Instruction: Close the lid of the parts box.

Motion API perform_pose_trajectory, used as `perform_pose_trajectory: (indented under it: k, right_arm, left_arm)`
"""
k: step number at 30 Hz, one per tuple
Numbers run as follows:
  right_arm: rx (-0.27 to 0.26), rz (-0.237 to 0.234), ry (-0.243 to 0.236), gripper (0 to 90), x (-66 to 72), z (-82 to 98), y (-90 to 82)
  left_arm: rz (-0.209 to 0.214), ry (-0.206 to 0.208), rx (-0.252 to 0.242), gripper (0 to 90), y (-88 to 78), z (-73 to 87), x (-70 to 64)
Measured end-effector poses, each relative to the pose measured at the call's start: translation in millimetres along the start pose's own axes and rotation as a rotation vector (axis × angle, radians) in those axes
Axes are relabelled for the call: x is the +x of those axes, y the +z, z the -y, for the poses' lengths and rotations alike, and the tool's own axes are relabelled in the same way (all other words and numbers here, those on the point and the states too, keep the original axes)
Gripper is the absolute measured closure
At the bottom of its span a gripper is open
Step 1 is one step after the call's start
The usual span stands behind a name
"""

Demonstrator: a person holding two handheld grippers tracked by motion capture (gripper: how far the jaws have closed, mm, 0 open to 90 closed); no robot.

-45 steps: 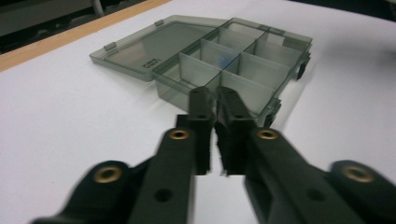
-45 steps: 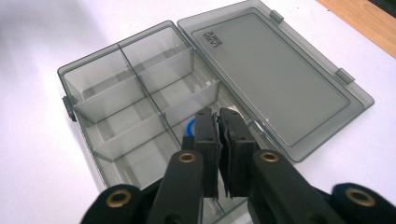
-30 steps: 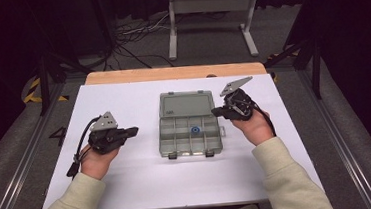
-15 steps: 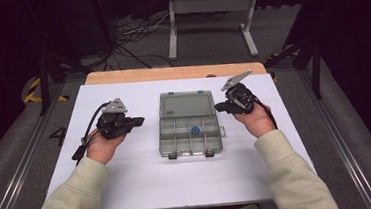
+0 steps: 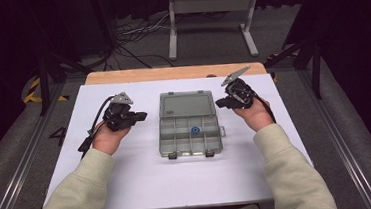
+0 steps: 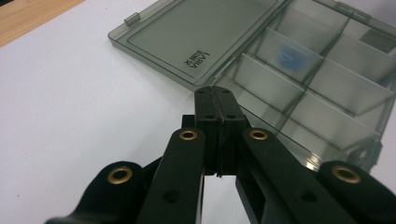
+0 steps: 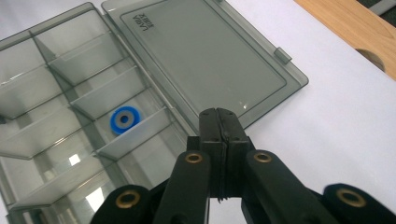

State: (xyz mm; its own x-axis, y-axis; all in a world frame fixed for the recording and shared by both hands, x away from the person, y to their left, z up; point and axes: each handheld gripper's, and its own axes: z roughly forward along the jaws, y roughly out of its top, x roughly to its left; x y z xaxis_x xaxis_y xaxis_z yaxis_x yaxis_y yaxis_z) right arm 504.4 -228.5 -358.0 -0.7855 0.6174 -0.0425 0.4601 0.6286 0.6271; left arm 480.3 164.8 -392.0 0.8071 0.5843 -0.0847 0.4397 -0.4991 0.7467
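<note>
White sheet (image 5: 145,188) covers one table, and one open grey box (image 5: 190,124) lies at its middle with one blue ring (image 5: 195,130) in a compartment. Two grippers flank it, apart from it: left gripper (image 5: 142,116) and right gripper (image 5: 219,102), both with jaws pressed together, empty.

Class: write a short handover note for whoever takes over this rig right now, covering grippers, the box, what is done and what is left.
Left gripper: shut, empty, left of the organizer box.
Right gripper: shut, empty, right of the box.
Box: centre of the white table, lid open flat; a blue ring sits in one compartment.
Done: lid open.
Left: probably handling the ring or closing the lid.
</note>
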Motion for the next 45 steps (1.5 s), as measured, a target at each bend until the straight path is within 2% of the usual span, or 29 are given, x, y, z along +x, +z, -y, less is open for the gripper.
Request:
perform_pose_trajectory:
  k: [7, 27, 32, 36, 45]
  right_arm:
    - [0.023, 0.001, 0.027, 90.0, -11.4, 1.4, 8.0]
    - [0.068, 0.017, 0.073, 90.0, -30.3, 3.0, 27.1]
    - [0.082, 0.015, 0.082, 90.0, -32.9, 5.3, 32.1]
    - [0.098, 0.013, 0.086, 90.0, -34.4, 7.2, 36.5]
    - [0.135, 0.008, 0.108, 90.0, -38.5, 11.5, 47.3]
  left_arm:
    - [-0.032, -0.022, 0.031, 89.9, 13.4, -7.0, 10.7]
    - [-0.051, -0.046, 0.090, 89.8, 41.5, -19.8, 21.8]
    - [-0.052, -0.046, 0.101, 89.8, 47.7, -20.7, 23.0]
    - [-0.049, -0.038, 0.133, 89.8, 55.2, -18.5, 24.4]
    - [-0.048, -0.054, 0.162, 89.8, 66.1, -15.6, 26.2]
